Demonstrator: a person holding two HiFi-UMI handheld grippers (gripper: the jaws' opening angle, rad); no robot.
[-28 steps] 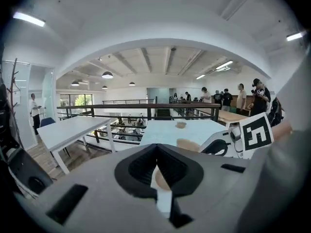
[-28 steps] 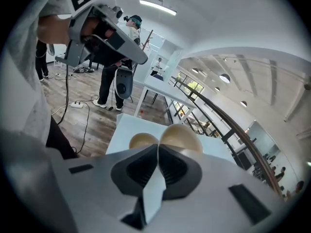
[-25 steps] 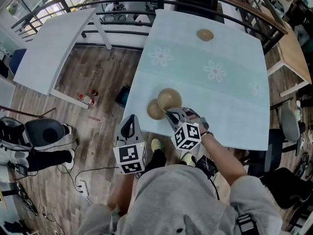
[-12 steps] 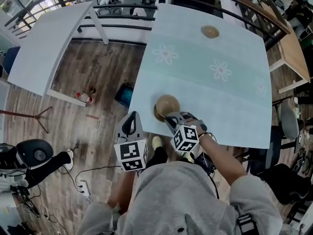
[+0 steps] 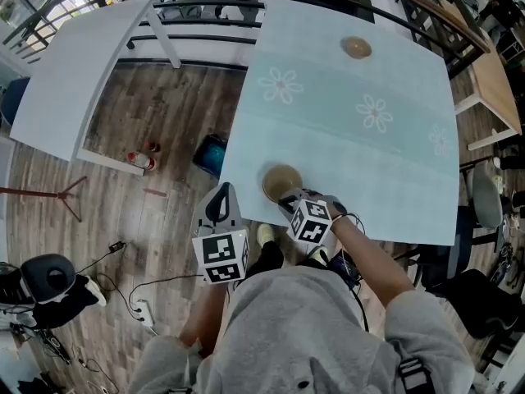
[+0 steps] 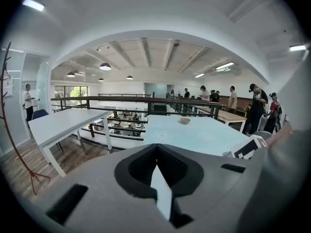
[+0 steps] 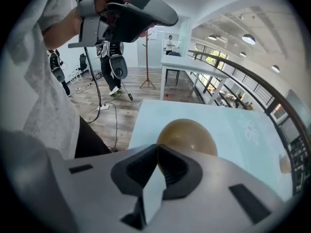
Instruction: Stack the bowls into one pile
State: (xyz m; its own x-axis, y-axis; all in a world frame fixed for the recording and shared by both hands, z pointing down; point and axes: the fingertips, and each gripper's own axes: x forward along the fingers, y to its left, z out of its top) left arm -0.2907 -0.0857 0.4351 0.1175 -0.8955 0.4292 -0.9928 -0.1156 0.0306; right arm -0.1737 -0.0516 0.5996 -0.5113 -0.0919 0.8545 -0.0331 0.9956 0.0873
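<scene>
A tan bowl (image 5: 281, 182) sits at the near left corner of the pale blue table (image 5: 369, 162), covering a second bowl that barely shows beneath it. My right gripper (image 5: 289, 202) is shut on its near rim. In the right gripper view the bowl (image 7: 187, 136) bulges just beyond the right gripper (image 7: 158, 149). A third bowl (image 5: 356, 48) stands alone at the far end of the table, and also shows as the small far bowl (image 6: 184, 121). My left gripper (image 5: 220, 208) hangs off the table's left over the wooden floor. The left gripper (image 6: 156, 152) is shut, with nothing in it.
A white table (image 5: 82, 64) stands to the left across a strip of wooden floor. A blue object (image 5: 209, 154) and a red bottle (image 5: 141, 161) lie on that floor. A dark railing (image 5: 205, 11) runs along the far side. Several people (image 6: 233, 98) stand beyond the table.
My right gripper has come down and toward me with the bowl, from above and beside the second bowl to resting over it. The left gripper has shifted only slightly.
</scene>
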